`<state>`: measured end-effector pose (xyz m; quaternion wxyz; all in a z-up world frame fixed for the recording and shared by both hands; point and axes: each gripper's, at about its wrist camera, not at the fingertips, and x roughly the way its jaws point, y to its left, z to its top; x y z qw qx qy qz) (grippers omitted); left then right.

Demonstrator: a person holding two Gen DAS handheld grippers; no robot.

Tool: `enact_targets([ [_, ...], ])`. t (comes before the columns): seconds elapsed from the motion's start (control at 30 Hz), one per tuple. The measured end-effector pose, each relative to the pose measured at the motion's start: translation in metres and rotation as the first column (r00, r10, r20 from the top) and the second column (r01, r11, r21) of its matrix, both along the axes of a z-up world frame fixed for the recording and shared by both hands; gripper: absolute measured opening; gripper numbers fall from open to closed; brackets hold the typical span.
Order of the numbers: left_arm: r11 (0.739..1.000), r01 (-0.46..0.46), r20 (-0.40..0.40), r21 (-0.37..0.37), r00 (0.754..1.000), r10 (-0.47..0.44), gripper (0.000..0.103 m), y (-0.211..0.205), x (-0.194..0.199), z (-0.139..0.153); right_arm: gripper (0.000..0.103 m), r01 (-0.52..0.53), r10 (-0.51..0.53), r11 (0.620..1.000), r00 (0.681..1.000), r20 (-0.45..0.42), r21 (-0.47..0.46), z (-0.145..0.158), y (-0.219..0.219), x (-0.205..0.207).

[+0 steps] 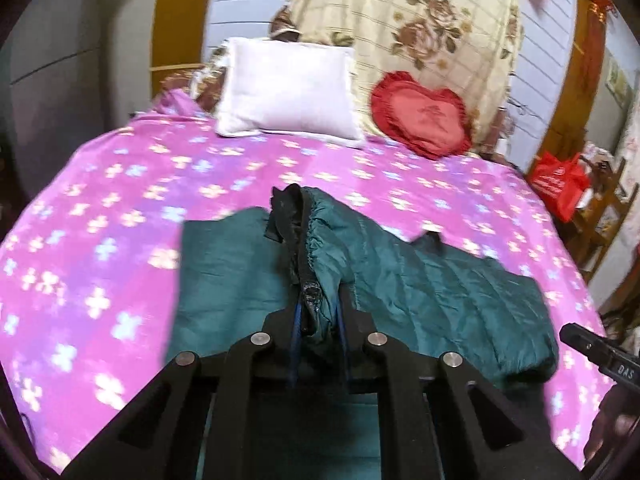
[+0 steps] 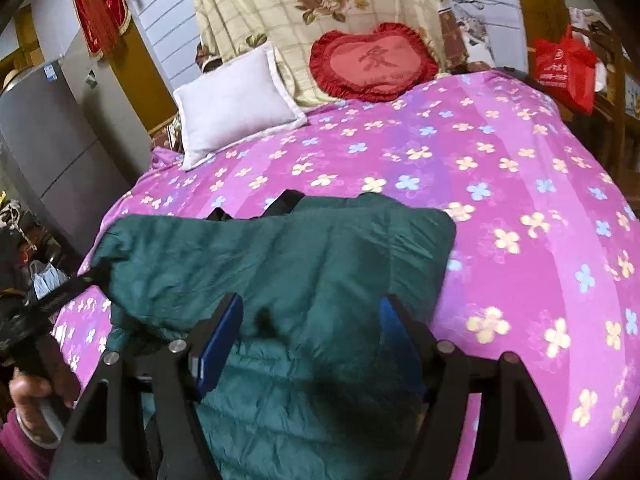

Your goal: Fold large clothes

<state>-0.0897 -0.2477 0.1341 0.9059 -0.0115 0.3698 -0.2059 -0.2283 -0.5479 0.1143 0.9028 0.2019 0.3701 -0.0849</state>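
A dark green quilted jacket [image 1: 440, 292] with a black zipper edge lies on the purple flowered bedspread [image 1: 120, 208]. My left gripper [image 1: 318, 312] is shut on the jacket's zipper edge and lifts a ridge of cloth. In the right wrist view the jacket [image 2: 280, 256] lies folded over itself under my right gripper [image 2: 310, 320], which is open with its blue pads [image 2: 222, 340] spread above the cloth. The left gripper also shows in the right wrist view [image 2: 86, 276] at the jacket's left edge. The tip of the right gripper shows in the left wrist view at the right edge [image 1: 576, 338].
A white pillow [image 1: 288, 88] and a red heart cushion [image 1: 424, 116] lie at the head of the bed against a floral quilt [image 1: 420, 20]. A red bag [image 1: 556, 184] hangs on wooden furniture at the right. A grey cabinet [image 2: 44, 136] stands left of the bed.
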Motion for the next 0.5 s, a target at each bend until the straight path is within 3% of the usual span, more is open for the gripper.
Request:
enact_targets([
  [0.33, 0.993, -0.101, -0.096, 0.059, 0.990, 0.107, 0.006, 0.040, 0.026, -0.052, 0.074, -0.059, 0.049, 0.996, 0.990, -0.133, -0.071, -0.049, 0.039, 0.075],
  [0.5, 0.993, -0.114, -0.147, 0.041, 0.982, 0.119, 0.008, 0.040, 0.031, -0.063, 0.082, -0.044, 0.032, 0.996, 0.988, -0.153, -0.079, -0.065, 0.043, 0.088],
])
